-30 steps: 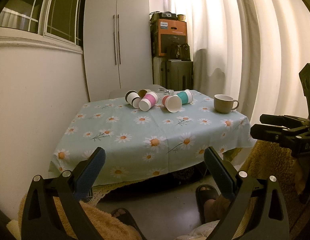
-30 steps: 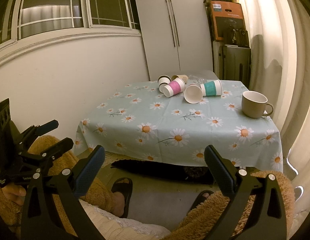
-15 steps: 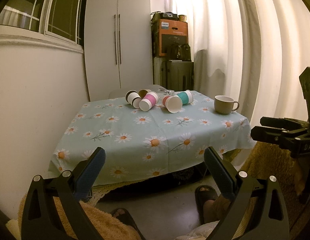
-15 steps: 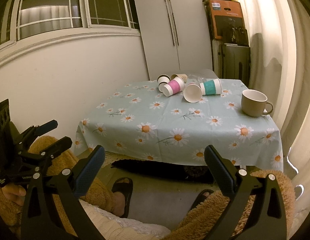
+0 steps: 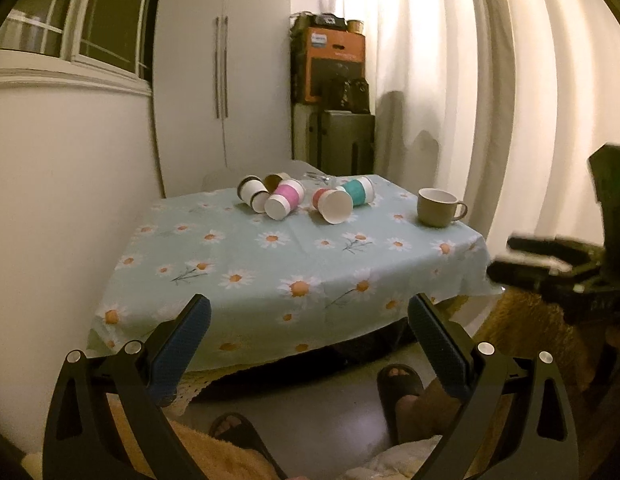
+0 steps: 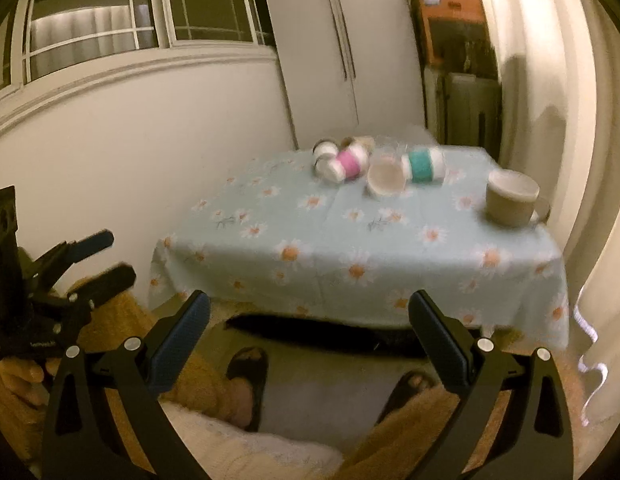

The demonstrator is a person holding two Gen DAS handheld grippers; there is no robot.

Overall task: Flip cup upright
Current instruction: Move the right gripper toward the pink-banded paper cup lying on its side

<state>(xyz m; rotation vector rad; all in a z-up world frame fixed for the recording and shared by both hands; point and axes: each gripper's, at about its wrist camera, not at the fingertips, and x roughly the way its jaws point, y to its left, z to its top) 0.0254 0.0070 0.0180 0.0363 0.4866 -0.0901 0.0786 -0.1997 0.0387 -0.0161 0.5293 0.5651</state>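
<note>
- Paper cups lie tipped on their sides in a cluster at the far middle of the counter (image 5: 238,264), which is covered with a pale blue daisy-print cloth.
- Pink-banded cup (image 5: 285,201) lies with its white end toward the near side, touching a black-rimmed white cup (image 5: 254,194) on its left; a brown cup (image 5: 274,179) lies just behind them.
- White cup (image 5: 333,206) shows its round end toward the camera, and the teal-banded cup (image 5: 358,190) lies just beside it on the right.
- In the right wrist view the same cluster is blurred; the pink-banded cup (image 6: 349,162), the white cup (image 6: 385,178) and the teal-banded cup (image 6: 421,164) can still be told apart.
- Beige mug (image 5: 437,207) stands upright near the counter's right edge, well apart from the paper cups, handle to the right.
- Left gripper (image 5: 310,320) has its fingers spread wide and holds nothing; it hangs off the near edge of the counter, over the person's lap and sandalled feet.
- Right gripper (image 6: 310,320) is likewise spread wide and empty, also short of the counter's near edge.
- Each gripper shows at the edge of the other's view, well apart from the cups.
- Tall white wardrobe (image 5: 222,80) stands behind the counter, with an orange box (image 5: 333,64) stacked to its right and pale curtains (image 5: 489,100) along the right wall.
</note>
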